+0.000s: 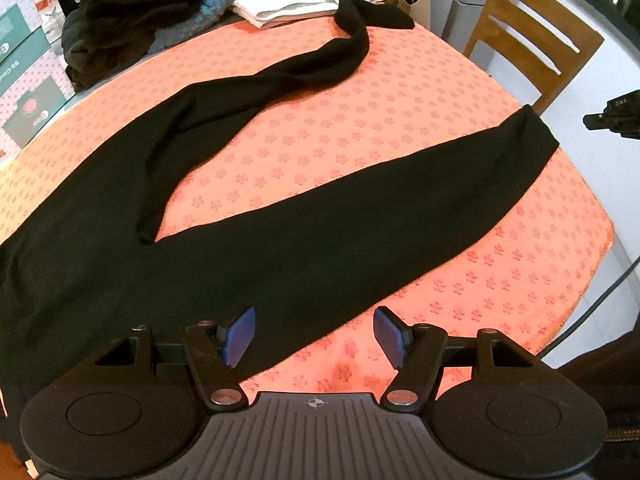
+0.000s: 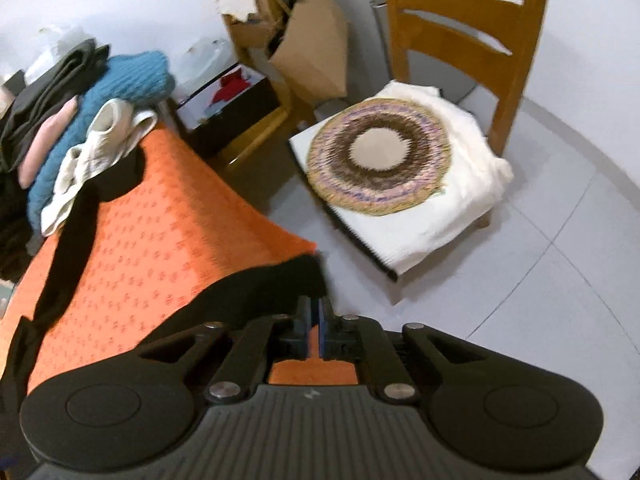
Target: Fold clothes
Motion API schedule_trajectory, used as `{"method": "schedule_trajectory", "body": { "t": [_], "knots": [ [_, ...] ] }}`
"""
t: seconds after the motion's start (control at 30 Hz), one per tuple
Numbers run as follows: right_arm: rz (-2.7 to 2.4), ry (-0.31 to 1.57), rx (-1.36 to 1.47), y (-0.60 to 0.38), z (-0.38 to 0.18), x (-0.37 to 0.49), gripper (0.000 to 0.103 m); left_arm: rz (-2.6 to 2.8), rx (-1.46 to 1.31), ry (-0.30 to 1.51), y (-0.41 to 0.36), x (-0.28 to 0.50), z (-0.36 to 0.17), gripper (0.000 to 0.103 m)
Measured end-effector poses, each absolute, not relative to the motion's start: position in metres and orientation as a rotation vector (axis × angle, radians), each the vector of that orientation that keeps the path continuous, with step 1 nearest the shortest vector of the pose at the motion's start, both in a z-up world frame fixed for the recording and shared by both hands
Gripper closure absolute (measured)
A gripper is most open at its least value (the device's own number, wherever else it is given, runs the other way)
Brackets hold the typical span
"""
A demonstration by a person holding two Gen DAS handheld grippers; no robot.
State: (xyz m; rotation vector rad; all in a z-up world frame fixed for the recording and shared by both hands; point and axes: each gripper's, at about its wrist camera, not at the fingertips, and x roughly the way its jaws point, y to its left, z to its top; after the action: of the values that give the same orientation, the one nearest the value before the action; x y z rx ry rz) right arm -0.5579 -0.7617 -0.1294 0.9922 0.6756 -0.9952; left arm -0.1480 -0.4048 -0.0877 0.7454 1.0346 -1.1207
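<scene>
Lying unfolded across the orange tablecloth (image 1: 400,92), black leggings (image 1: 304,236) awaiting every fold, left gripper (image 1: 314,336) hovering spread wide over the near leg, right gripper (image 2: 315,330) looking pinched together at that leg's cuff.

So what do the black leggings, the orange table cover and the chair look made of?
Black leggings: thin matte stretch knit, seemingly; they lie limp and flat, without sheen. Orange table cover: soft woven or terry-like cloth with a repeated darker flower pattern. Chair: wood with a smooth honey-coloured varnish, slatted back.
</scene>
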Motion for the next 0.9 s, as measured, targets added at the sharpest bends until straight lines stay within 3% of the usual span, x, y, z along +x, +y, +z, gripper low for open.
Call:
{"method": "schedule_trajectory", "body": {
  "t": [0.03,0.13,0.9],
  "knots": [
    [-0.982,0.671,1.003,-0.762,-0.131,-0.552,0.077,-1.116,0.743,1.035,-0.404,-0.147,-0.088,0.035],
    [-0.951,0.68,1.019,-0.763,-0.134,-0.532,0.067,-1.095,0.729,1.036,-0.402,-0.142,-0.087,0.035],
    [-0.618,0.906,0.496,-0.831,-0.09,-0.307,0.068,-0.843,0.565,1.038,-0.383,-0.038,-0.086,0.035]
  ]
}}
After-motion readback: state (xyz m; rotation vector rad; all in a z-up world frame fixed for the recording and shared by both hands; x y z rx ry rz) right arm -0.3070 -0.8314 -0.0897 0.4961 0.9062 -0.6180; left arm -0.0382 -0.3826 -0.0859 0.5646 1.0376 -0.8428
